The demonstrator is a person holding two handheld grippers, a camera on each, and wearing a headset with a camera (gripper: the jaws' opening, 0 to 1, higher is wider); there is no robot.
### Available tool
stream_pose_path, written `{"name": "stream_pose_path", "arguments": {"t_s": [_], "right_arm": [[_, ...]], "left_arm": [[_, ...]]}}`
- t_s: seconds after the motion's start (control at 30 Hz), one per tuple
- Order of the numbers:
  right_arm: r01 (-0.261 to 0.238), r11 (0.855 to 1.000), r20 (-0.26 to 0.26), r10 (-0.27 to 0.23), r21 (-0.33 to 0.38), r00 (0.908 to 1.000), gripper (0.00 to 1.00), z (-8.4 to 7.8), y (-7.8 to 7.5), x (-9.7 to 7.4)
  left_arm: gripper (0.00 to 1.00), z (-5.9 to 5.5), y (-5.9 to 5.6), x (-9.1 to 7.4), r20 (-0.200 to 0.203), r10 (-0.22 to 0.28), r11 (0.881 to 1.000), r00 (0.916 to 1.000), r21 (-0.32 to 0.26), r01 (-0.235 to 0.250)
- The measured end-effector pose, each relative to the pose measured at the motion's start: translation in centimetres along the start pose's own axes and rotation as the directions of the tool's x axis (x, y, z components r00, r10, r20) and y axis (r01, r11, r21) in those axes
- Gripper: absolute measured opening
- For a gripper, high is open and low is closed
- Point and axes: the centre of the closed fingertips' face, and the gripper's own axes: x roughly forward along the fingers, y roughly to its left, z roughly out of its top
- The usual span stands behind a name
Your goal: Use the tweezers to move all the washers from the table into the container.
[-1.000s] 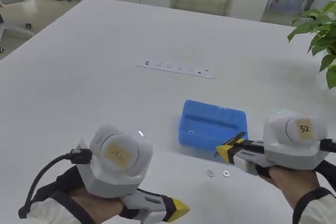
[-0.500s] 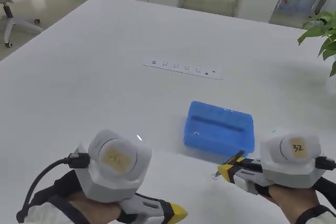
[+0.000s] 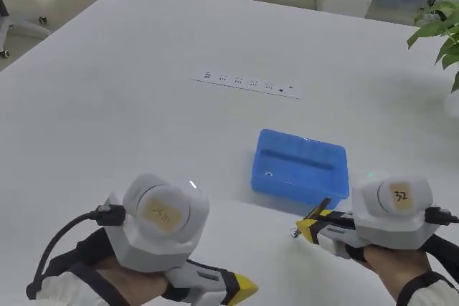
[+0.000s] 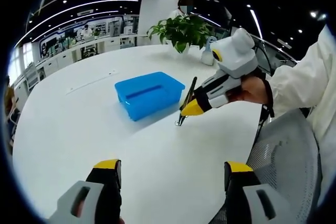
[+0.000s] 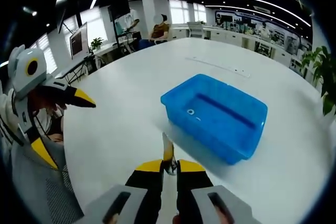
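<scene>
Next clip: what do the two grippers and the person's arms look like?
Both grippers are pale grey with a round dome and black jaws tipped yellow. The left gripper has a black cable plugged into it; the right gripper carries a sticker marked 32. The person wears white sleeves and dark wrist straps.

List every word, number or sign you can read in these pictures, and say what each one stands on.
"32": yellow sticker on the right gripper.
Too blurred to read: the round sticker on the left gripper.
Too small to read: marks on the white strip.
</scene>
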Motion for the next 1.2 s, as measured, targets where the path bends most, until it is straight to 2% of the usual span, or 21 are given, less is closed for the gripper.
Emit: {"name": "stream_pose_path", "arguments": {"t_s": [0.33,0.57,1.0,1.2], "right_arm": [[0.024,1.0,0.006,-0.024,-0.003,0.9997,0.05,0.3,-0.2,0.0],[0.013,0.999,0.049,-0.015,0.048,0.9987,0.05,1.7,-0.3,-1.2],[0.014,0.999,0.067,-0.017,0.041,0.9976,0.05,3.2,-0.3,-2.5],[0.021,0.999,0.091,-0.024,0.029,0.9955,0.05,4.3,-0.7,-3.0]], "left_arm": [[0.82,0.1,0.0,-0.1,0.006,-0.001,1.0,1.0,0.0,0.001],[0.82,0.3,0.0,-0.2,0.012,0.002,1.0,0.9999,0.004,-0.002],[0.82,0.7,-0.1,-0.2,0.033,-0.003,1.0,0.9994,-0.001,0.003],[0.81,0.7,-0.1,-0.2,0.026,-0.002,1.0,0.9997,0.011,0.002]]}}
